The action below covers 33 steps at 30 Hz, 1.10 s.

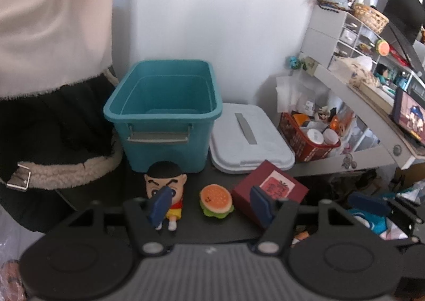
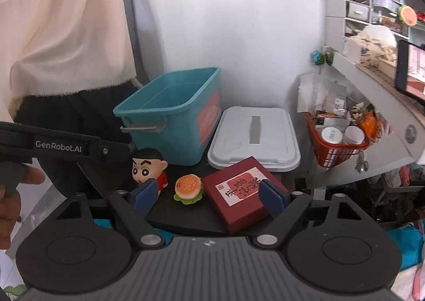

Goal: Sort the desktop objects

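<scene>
Blue-padded and spread wide, my left gripper (image 1: pixel 209 204) and right gripper (image 2: pixel 209 194) both hover empty over the dark counter (image 2: pixel 186 221). Just beyond them sit a black-haired cartoon boy figurine (image 2: pixel 148 168), a small squishy burger toy (image 2: pixel 188 188) and a maroon square box (image 2: pixel 241 192) in a row. Farther back stand an open teal plastic bin (image 1: pixel 163 115) and its white lid (image 1: pixel 249 136) beside it.

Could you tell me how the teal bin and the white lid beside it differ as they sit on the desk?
The teal bin stands upright, deep and open-topped; the white lid lies flat and shallow on the desk. The bin has a grey handle on its end wall, while the lid has a grey strip along its top. The bin's side carries a red label; the lid shows none. Both are rounded-corner rectangles, sitting side by side against the wall.
</scene>
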Available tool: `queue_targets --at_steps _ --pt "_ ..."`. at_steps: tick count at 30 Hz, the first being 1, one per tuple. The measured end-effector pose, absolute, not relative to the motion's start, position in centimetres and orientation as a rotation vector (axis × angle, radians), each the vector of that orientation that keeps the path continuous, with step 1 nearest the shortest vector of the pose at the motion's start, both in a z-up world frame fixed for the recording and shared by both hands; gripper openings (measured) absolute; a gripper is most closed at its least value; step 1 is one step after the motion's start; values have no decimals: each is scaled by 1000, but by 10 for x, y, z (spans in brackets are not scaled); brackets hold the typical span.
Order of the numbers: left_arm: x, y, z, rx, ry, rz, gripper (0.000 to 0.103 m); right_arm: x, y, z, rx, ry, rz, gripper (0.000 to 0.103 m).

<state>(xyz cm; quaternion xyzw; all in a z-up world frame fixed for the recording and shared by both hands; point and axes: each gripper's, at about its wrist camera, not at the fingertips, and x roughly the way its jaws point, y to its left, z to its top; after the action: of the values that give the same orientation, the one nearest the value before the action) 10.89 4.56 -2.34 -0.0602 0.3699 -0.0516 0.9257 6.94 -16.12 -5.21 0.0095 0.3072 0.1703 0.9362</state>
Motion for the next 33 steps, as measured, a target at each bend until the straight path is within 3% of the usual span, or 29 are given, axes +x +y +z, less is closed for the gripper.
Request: queue_targets --at_steps 6,13,33 --pt "128 52 -34 -106 786 -105 68 88 -143 -56 -6 644 386 82" --pt "146 67 -45 -103 794 -100 68 107 -126 -79 15 675 417 61" --pt "164 107 -68 -209 797 -109 68 146 -38 -156 -4 767 520 39"
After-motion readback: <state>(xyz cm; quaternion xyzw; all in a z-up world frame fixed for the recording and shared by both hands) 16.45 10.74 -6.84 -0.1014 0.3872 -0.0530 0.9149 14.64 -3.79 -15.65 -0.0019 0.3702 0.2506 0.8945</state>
